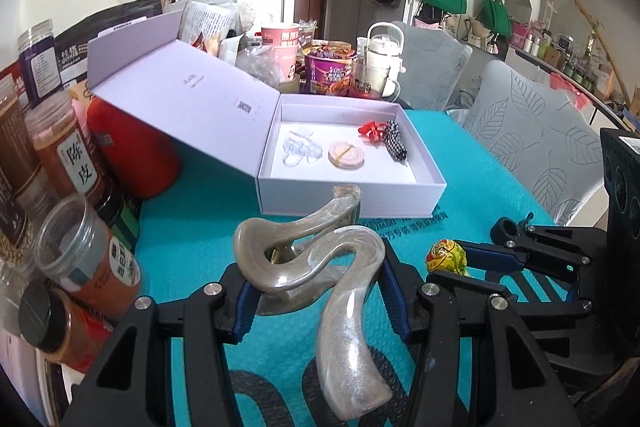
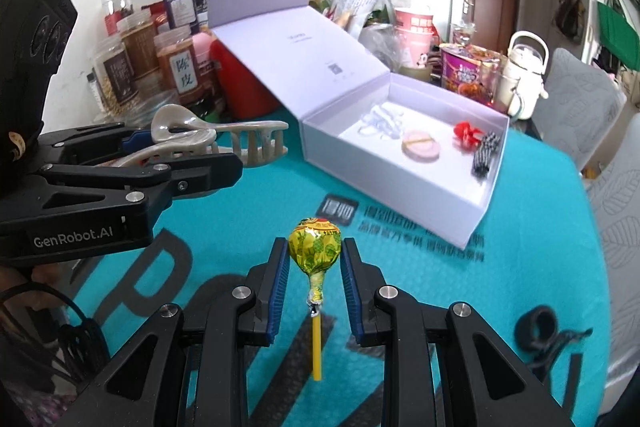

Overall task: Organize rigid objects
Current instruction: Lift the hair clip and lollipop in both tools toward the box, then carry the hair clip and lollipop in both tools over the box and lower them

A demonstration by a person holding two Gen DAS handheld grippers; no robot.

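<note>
box (image 1: pixel 352 183): lid flung back, tray open to take items; clear clip, pink disc, red bow & beaded clip lay inside.
L gripper (image 1: pixel 316 301): pads pinched the pearly hair claw (image 1: pixel 320 267), lifted just short of box front, prob. next to go in.
R gripper (image 2: pixel 315 271): jaws narrow, straddling lollipop (image 2: pixel 315 247) on teal mat (image 2: pixel 520 235) near box front; contact w/ pads – couldn't tell.

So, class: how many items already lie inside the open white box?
4 in the white box: clear hair ties at left, a round pink compact mid-floor, a red clip and a black-and-white clip at right. None seem hidden.
</note>
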